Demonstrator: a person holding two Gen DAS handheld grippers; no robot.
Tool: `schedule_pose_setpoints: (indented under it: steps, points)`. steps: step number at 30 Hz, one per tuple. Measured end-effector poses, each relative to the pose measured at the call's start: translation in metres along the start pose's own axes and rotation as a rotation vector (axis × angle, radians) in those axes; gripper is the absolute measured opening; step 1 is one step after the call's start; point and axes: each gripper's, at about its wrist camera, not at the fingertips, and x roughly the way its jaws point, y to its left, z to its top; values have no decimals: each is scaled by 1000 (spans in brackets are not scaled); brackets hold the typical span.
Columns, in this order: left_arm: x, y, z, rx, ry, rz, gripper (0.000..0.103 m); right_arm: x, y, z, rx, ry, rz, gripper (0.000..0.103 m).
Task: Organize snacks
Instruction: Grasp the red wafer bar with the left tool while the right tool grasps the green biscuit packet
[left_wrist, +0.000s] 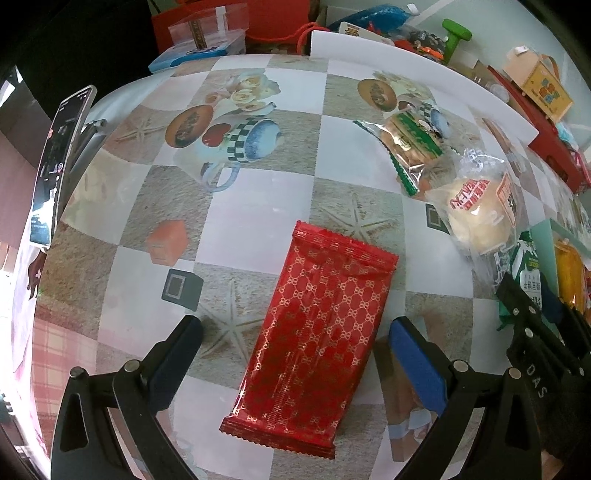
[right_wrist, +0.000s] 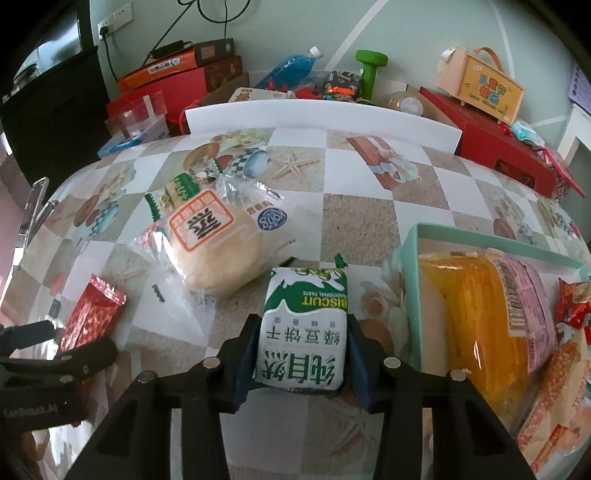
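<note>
Right wrist view: our right gripper (right_wrist: 301, 354) has its jaws drawn in around the green-and-white biscuit pack (right_wrist: 304, 328), the pads against both long sides, so we judge it gripped. The pack lies on the tabletop just left of the mint-green tray (right_wrist: 412, 280), which already holds an orange packet (right_wrist: 484, 325) and other snacks. It looks light and slightly puffed; the film is probably slick and the biscuits inside brittle, so a moderate squeeze across the middle seems wiser than a pinch at the crimped ends.

Our left gripper (left_wrist: 295, 343) stands wide open over the red patterned packet (left_wrist: 314, 339), a finger on each side and neither touching it. That packet is flat, thin and glossy, so it should be taken across its width. A bun in clear wrap (right_wrist: 214, 243) and a green-edged cracker bag (left_wrist: 410, 144) lie further back; both look soft or crushable.

The table (right_wrist: 369, 206) wears a shiny checked cloth printed with starfish and teapots. Beyond its far edge, boxes and a green dumbbell (right_wrist: 369, 68) stand against a pale green wall.
</note>
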Motion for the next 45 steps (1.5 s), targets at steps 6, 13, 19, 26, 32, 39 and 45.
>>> schedule_pose_setpoints:
  steps: [6,13,19,26,32,39,45]
  points:
    - [-4,-8,0,29,-9,-16,94,-6,1,-7,-9,10,-2,47]
    - [-6,-13,-2,54,-7,-18,93,-14,6,-18,-32,24,6,47]
    - [-9,-14,-3,58,-7,-26,93,-19,9,-27,-43,30,20,47]
    - [-8,-14,-4,68,-11,-45,93,-24,9,-34,-39,30,38,47]
    - [-7,-20,-5,91,-11,-37,89,-25,10,-38,-42,9,30,47]
    - [-11,-30,-5,105,-23,-33,80,-25,8,-39,-49,-18,43,48]
    - [-16,-33,-8,111,-33,-34,71,-23,7,-38,-44,-14,47,61]
